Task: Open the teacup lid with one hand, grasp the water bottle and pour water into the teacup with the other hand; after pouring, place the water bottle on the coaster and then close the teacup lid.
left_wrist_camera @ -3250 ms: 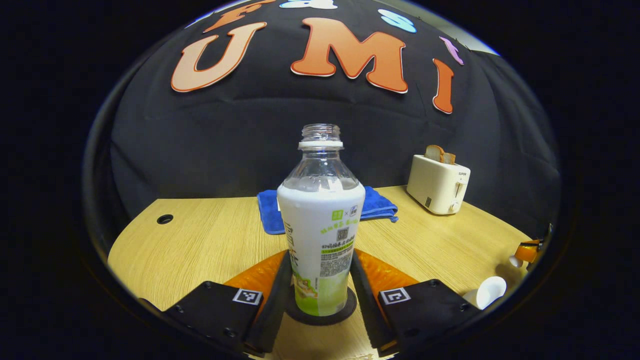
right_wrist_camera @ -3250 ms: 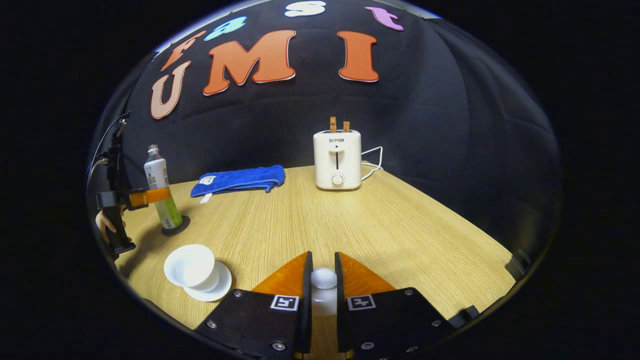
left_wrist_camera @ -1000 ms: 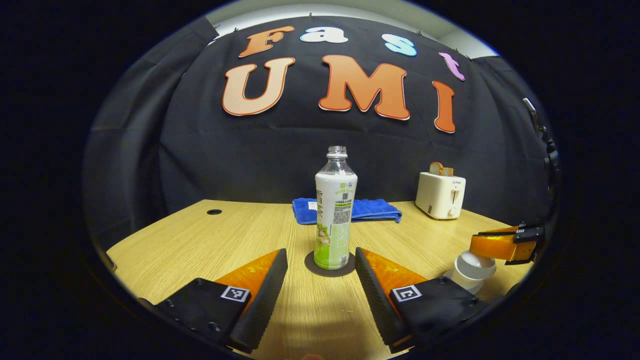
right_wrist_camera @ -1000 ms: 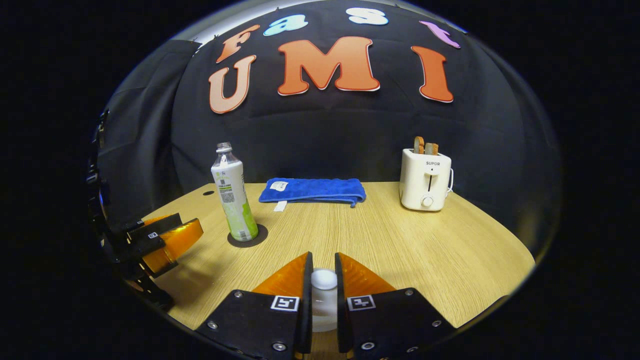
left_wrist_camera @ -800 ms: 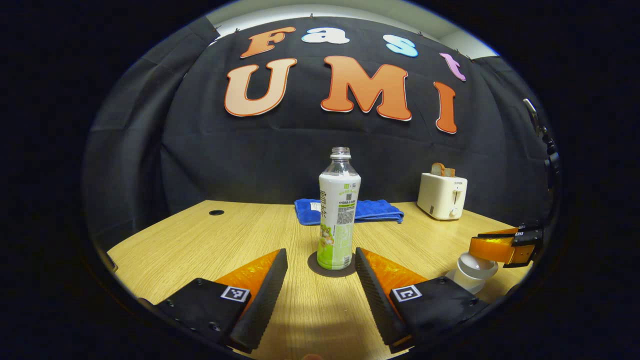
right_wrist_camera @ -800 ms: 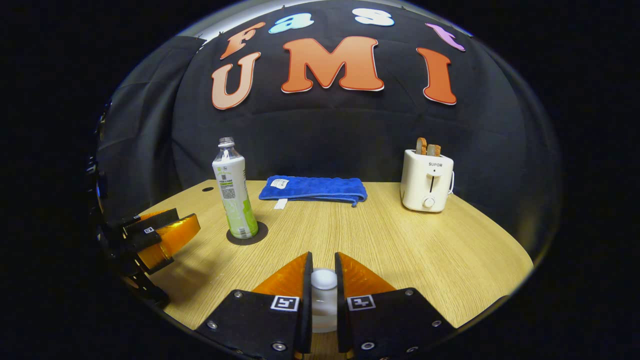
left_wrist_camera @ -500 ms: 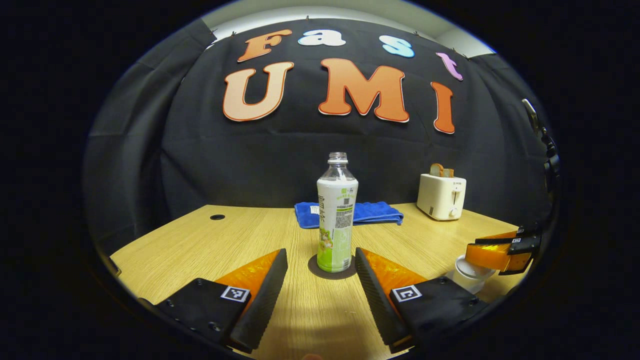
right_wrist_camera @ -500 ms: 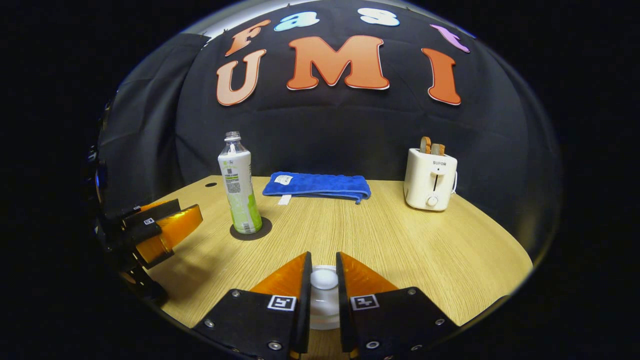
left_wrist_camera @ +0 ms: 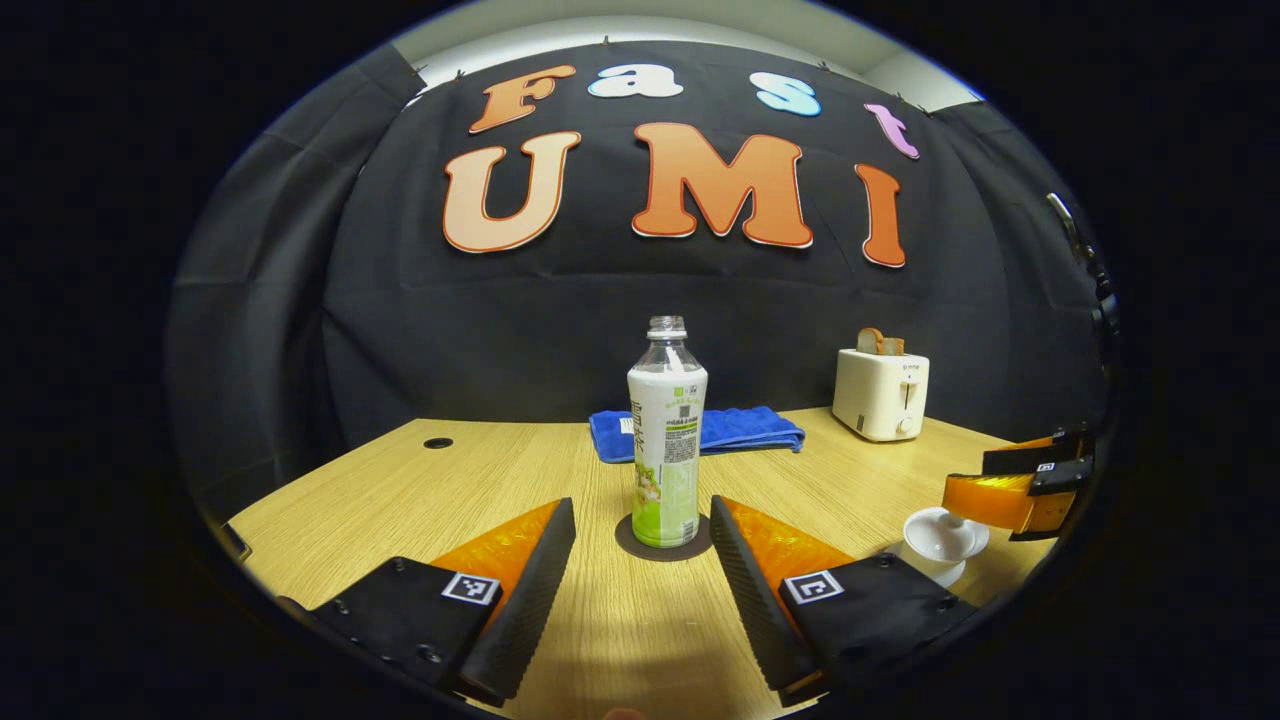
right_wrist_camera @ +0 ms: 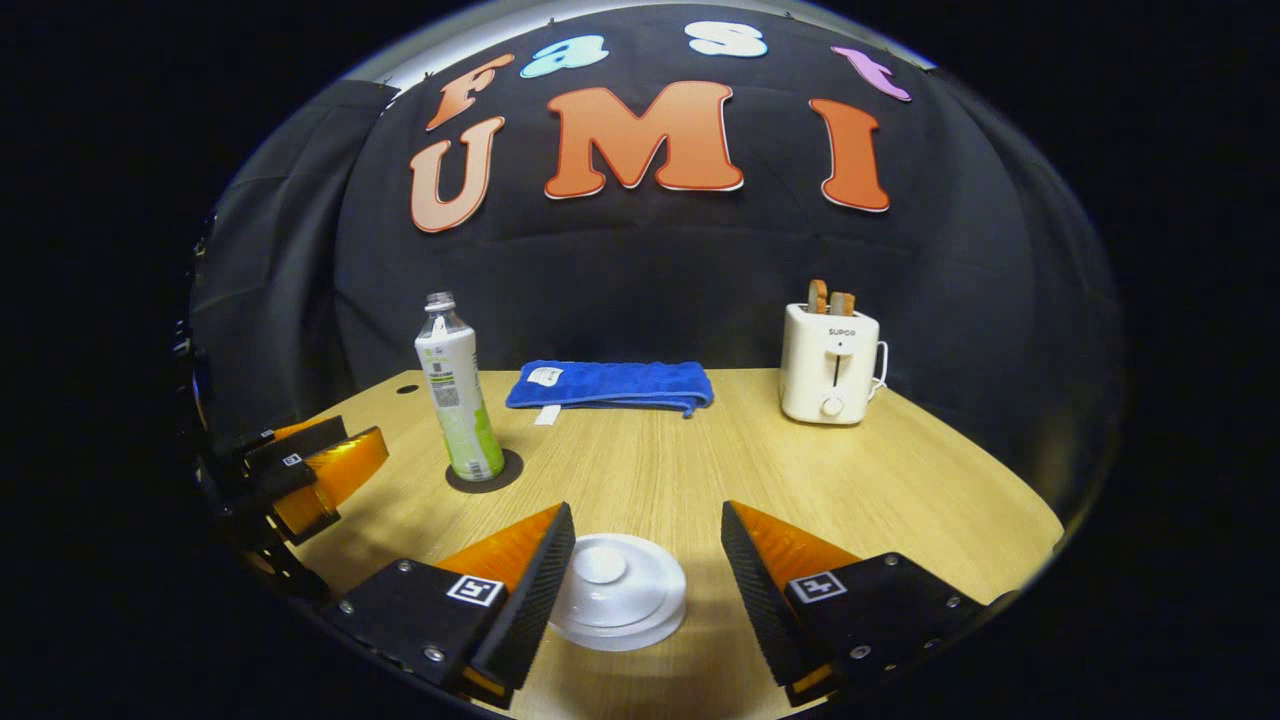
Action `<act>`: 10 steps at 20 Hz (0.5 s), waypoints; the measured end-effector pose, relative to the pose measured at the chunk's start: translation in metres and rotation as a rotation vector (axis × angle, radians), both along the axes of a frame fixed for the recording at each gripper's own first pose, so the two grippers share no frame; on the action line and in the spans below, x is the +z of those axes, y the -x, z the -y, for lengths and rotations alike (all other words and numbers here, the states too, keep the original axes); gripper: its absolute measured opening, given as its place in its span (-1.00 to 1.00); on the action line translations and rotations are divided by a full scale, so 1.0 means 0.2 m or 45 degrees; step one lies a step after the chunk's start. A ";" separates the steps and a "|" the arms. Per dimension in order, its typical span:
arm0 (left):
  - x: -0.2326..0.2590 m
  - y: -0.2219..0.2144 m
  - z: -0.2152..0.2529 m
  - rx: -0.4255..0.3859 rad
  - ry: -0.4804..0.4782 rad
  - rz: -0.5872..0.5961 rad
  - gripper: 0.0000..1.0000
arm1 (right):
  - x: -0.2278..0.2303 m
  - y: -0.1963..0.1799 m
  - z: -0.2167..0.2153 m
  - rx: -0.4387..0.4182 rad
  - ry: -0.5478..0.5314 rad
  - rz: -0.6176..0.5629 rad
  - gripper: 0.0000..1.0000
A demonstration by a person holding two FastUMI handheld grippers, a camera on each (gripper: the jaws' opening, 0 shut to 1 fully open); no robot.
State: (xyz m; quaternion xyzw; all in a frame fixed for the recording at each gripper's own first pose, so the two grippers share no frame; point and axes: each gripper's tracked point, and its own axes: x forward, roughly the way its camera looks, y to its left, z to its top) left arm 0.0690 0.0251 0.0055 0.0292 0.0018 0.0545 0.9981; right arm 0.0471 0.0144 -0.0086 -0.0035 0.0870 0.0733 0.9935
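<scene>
The left gripper (left_wrist_camera: 640, 515) stands wide open and empty, short of the uncapped water bottle (left_wrist_camera: 666, 440), which is upright on the dark coaster (left_wrist_camera: 628, 538) on the table (left_wrist_camera: 400, 490). The right gripper view looks down on the teacup lid (right_wrist_camera: 618, 590) seated between the spread, non-touching fingers of the right gripper (right_wrist_camera: 648, 525). The left gripper view shows the teacup (left_wrist_camera: 940, 540) side-on, lidded.

Lidded teacup (right_wrist_camera: 618, 592) between parted tool (right_wrist_camera: 645, 570)
</scene>
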 end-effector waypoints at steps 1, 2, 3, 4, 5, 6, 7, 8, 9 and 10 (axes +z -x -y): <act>0.01 0.01 0.00 0.008 -0.006 0.003 0.75 | 0.01 0.00 0.02 -0.009 0.024 0.016 0.87; 0.01 0.01 0.00 0.017 -0.015 0.002 0.76 | 0.01 0.01 0.04 -0.014 0.050 0.033 0.92; 0.02 0.02 0.00 0.026 -0.023 0.002 0.76 | 0.02 0.02 0.06 -0.021 0.074 0.051 0.94; 0.02 0.02 0.00 0.032 -0.027 0.003 0.75 | 0.03 0.02 0.08 -0.032 0.090 0.075 0.94; 0.03 0.02 0.01 0.033 -0.027 0.007 0.76 | 0.01 0.02 0.09 -0.031 0.113 0.064 0.94; 0.04 0.03 0.01 0.037 -0.023 0.010 0.75 | 0.02 0.03 0.10 -0.029 0.122 0.067 0.94; 0.05 0.04 0.02 0.035 -0.016 0.018 0.75 | 0.04 0.03 0.11 -0.035 0.111 0.083 0.95; 0.06 0.05 0.03 0.035 -0.009 0.024 0.73 | 0.05 0.04 0.12 -0.035 0.095 0.086 0.94; 0.07 0.05 0.04 0.032 -0.004 0.032 0.73 | 0.05 0.04 0.12 -0.034 0.081 0.090 0.94; 0.08 0.06 0.05 0.031 -0.001 0.040 0.73 | 0.06 0.04 0.13 -0.037 0.077 0.095 0.94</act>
